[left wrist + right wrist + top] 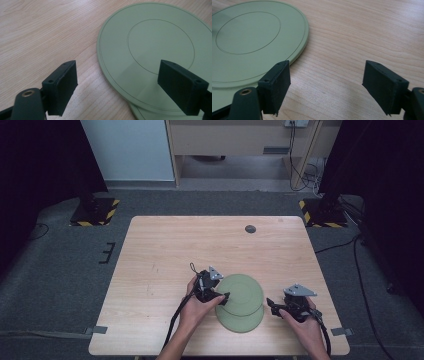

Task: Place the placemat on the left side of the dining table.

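Two pale green plates lie stacked and slightly offset near the table's front edge, the upper plate [242, 291] [160, 47] [249, 42] resting on the lower plate [243, 321] [150, 115] [219, 100]. My left gripper [223, 298] [117, 75] is open at the stack's left rim. One of its jaws is over the wood and the other over the upper plate, with the rim between them and no pad pressing on it. My right gripper [270, 304] [325, 75] is open just right of the stack, over bare wood with nothing between its jaws.
The wooden table [165, 255] has a small dark round disc [250, 229] near its far edge. Grey tape tabs [99, 329] mark the front corners. Black stands on hazard-striped bases [95, 211] flank the table on the floor behind.
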